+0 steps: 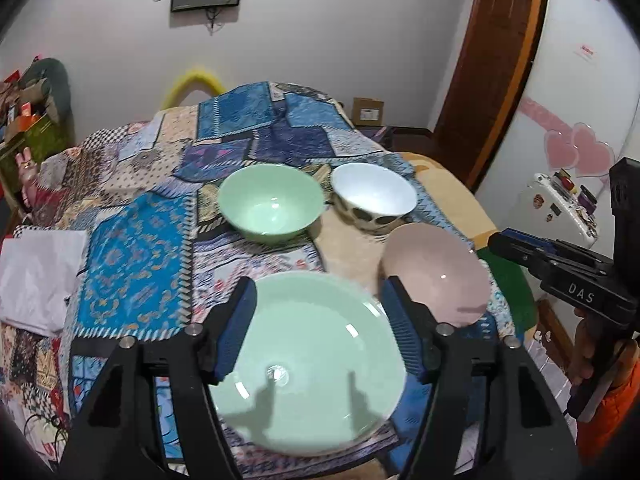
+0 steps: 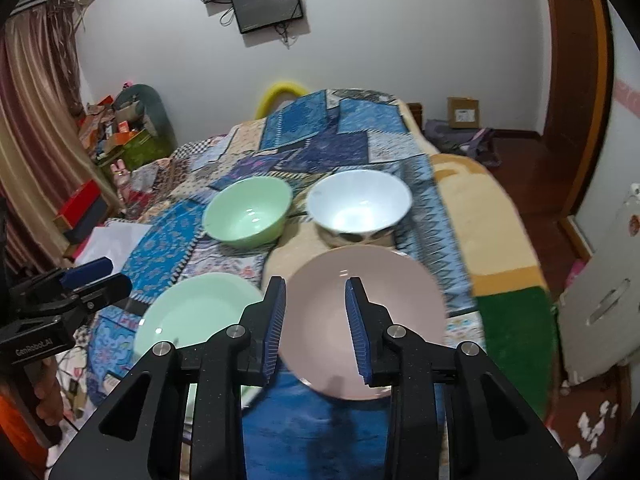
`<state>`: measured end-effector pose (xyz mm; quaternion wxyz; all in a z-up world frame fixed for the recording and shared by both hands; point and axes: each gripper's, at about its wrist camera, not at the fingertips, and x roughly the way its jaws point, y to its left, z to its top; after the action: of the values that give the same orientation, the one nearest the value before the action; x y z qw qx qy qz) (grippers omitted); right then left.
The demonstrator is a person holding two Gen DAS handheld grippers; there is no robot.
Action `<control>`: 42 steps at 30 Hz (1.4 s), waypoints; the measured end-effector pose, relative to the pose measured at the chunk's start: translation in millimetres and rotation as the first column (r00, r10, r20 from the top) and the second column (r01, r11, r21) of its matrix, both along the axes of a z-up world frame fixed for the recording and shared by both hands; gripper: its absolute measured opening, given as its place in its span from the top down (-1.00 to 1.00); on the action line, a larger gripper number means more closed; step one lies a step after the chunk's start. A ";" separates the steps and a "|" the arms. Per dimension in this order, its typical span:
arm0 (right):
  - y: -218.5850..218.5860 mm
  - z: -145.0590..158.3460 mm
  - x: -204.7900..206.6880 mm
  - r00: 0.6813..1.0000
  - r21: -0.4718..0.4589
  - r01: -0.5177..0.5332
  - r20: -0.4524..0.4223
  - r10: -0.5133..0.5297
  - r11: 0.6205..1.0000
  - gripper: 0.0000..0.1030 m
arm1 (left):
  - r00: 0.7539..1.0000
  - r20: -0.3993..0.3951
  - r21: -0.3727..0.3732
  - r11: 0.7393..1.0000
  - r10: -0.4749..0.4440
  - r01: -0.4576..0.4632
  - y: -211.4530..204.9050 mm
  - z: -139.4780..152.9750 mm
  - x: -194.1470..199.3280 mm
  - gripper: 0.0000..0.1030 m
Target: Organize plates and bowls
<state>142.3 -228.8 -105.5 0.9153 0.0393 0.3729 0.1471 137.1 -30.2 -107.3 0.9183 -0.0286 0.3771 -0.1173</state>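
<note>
On a patchwork quilt lie a green plate [image 1: 312, 360], a pink plate [image 1: 440, 272], a green bowl [image 1: 272, 204] and a white bowl with dark spots [image 1: 374, 196]. My left gripper [image 1: 318, 300] is open above the green plate, fingers apart on either side of its far rim. My right gripper [image 2: 316, 304] is open above the pink plate [image 2: 360, 316], touching nothing. In the right wrist view the green plate [image 2: 192, 316] is left of the pink plate, the green bowl [image 2: 248, 212] and white bowl [image 2: 360, 204] behind.
The quilt [image 1: 132, 248] covers a bed. White folded cloth [image 1: 40, 276] lies at the left. A white fridge [image 1: 576, 92] and wooden door frame [image 1: 496, 60] stand right. The right gripper's body [image 1: 560, 264] shows at the right edge. Cluttered boxes [image 2: 116, 128] sit far left.
</note>
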 end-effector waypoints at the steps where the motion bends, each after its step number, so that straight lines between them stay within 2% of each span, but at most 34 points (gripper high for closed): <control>1: -3.7 0.0 0.6 1.000 -0.005 0.009 0.002 -0.009 1.000 0.46 | 1.000 -0.002 0.000 1.000 -0.006 0.006 -5.3 -0.1 3.1 -0.33; 4: -19.0 -2.8 4.2 0.999 -0.018 0.036 0.004 -0.036 0.999 0.37 | 1.000 -0.018 0.006 1.000 -0.026 0.026 -23.1 -3.9 14.3 -0.34; 6: -28.2 -5.7 5.8 0.999 -0.024 0.054 0.004 -0.054 0.998 0.14 | 0.999 -0.034 0.007 0.999 -0.039 0.039 -34.6 -8.8 21.5 -0.34; 8: -36.0 -9.9 8.0 0.998 -0.029 0.068 0.002 -0.068 0.997 0.06 | 0.997 -0.051 0.005 0.999 -0.051 0.052 -45.3 -14.6 28.2 -0.34; 14: -53.6 -32.0 23.3 0.996 -0.027 0.074 -0.051 -0.075 0.997 0.04 | 0.991 -0.112 0.017 0.997 -0.076 0.079 -71.5 -39.5 51.3 -0.35; 23: -67.6 -73.4 43.8 0.987 0.032 0.068 -0.150 -0.062 0.997 0.04 | 0.972 -0.208 0.022 0.993 -0.105 0.112 -98.0 -81.3 84.5 -0.35; 26: -69.8 -83.5 47.3 0.984 0.054 0.058 -0.173 -0.048 0.997 0.18 | 0.965 -0.235 0.018 0.992 -0.115 0.123 -103.6 -91.3 91.2 -0.28; 36: -66.7 -100.6 49.7 0.978 0.096 0.017 -0.208 0.003 0.995 0.63 | 0.939 -0.308 -0.028 0.988 -0.154 0.153 -113.6 -111.0 101.3 0.43; 38: -65.9 -102.7 50.1 0.977 0.099 0.015 -0.211 0.007 0.995 0.66 | 0.936 -0.313 -0.029 0.987 -0.159 0.158 -115.3 -113.3 102.1 0.52; 42: -64.9 -102.3 48.8 0.979 0.087 0.016 -0.202 0.002 0.996 0.68 | 0.939 -0.310 -0.020 0.988 -0.152 0.153 -117.3 -114.1 101.4 0.53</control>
<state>191.1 -293.7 -207.8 0.8705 0.0958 0.4570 0.1552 238.6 -147.5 -221.4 0.8358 -0.0153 0.5180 -0.1814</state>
